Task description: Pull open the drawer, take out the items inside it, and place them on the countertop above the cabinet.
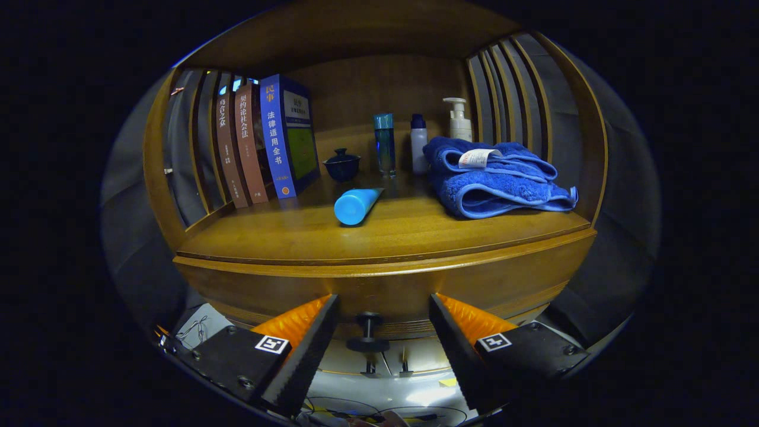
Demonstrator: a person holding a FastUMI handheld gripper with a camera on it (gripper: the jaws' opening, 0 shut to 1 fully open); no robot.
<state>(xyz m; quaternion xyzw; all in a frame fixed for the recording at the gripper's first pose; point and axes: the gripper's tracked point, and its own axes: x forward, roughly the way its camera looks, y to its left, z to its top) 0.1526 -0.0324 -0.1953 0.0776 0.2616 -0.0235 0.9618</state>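
1. Brown-spined books (pixel 240 151) lean at the left of the wooden surface (pixel 379 237) above the cabinet, with a taller blue book (pixel 287 136) just beside them.
2. Next come a dark lidded teacup (pixel 342 164), a blue tube (pixel 357 204) lying on its side nearer the front edge, a tall teal bottle (pixel 384 144), a small white bottle with a dark cap (pixel 418 144) and a pump dispenser (pixel 459 120) at the back.
3. A folded blue towel (pixel 495 178) takes up the right end of the surface, leaving bare wood along the front for whatever comes out of the drawer.
4. Below the front edge sits the drawer (pixel 379 287), its curved wooden face closed or very nearly so; what lies inside is hidden.
5. Its small dark knob (pixel 368 332) stands out on a short stem with a flat round cap, between the two fingers of the claw (pixel 384 317).
6. The claw is released: its jaws stand wide apart, one on each side of the knob, and neither touches it.
7. The knob looks stiff and smooth, so it may slip. The best hold is probably on the stem behind the cap, so that the cap catches on the fingers during the pull.
8. The drawer looks like solid wood and may resist, so a straight, level pull would suit it.
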